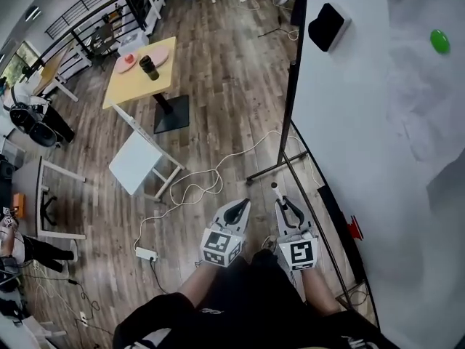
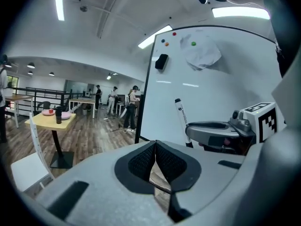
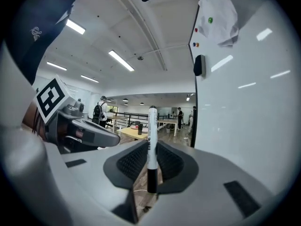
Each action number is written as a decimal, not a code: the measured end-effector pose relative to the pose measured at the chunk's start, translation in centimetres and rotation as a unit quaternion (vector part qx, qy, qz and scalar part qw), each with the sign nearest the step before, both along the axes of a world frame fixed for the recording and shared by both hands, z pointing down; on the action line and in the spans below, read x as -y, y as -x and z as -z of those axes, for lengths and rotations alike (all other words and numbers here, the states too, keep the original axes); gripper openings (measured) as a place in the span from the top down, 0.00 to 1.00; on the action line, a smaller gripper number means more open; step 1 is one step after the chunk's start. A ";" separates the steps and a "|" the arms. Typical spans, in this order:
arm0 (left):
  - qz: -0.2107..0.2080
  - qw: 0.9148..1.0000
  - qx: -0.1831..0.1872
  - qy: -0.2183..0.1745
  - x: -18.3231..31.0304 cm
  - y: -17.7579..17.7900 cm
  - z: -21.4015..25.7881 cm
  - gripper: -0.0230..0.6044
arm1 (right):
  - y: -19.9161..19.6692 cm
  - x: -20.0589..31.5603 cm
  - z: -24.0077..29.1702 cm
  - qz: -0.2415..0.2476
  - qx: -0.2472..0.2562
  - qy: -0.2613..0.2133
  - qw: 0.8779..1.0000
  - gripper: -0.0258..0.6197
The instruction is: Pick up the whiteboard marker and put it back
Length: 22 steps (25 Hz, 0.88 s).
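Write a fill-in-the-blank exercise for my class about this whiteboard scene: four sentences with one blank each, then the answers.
1. The marker is held upright by the ____ hand-held gripper.
2. The left hand-held gripper holds ____.
3. The eraser stuck on the whiteboard is coloured ____.
4. The magnet on the sheet of paper is coloured ____.

Missing words: right; nothing; black; green.

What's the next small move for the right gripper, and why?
Probably swing the right gripper toward the ledge under the whiteboard, on its right. Its jaws are clamped on the marker, held upright, and the whiteboard stands close alongside. The left gripper is shut and empty.
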<state>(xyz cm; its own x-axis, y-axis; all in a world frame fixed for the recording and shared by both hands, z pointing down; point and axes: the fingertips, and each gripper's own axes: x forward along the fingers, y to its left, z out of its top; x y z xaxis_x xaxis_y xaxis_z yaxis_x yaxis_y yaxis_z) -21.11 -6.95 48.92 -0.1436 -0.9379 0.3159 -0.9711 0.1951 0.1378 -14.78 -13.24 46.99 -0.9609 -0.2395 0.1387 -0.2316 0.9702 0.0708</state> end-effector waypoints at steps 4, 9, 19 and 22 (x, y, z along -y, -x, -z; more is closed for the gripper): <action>-0.019 1.000 -0.006 0.006 1.6 1.1 -0.7 0.95 | -0.1 2.8 -1.0 -0.037 -0.008 0.004 0.999 0.87; -0.053 0.998 -0.018 0.006 3.2 3.1 -1.5 0.95 | 0.8 4.0 -1.4 -0.078 -0.019 0.001 0.997 0.87; -0.232 0.972 -0.031 -0.021 9.8 6.7 -0.8 0.95 | 3.3 5.3 -1.6 -0.232 -0.052 -0.006 0.971 0.87; -0.293 0.955 -0.045 -0.014 10.7 6.1 -2.0 0.95 | 2.3 4.8 -2.0 -0.283 -0.083 -0.017 0.955 0.87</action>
<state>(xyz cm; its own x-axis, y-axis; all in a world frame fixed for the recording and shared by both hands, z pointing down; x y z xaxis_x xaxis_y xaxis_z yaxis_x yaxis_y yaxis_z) -27.22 -17.62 50.92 0.4359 -0.8565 0.2764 -0.8960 -0.3839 0.2233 -17.05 -18.01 48.94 -0.6415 -0.7216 0.2603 -0.7016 0.6891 0.1814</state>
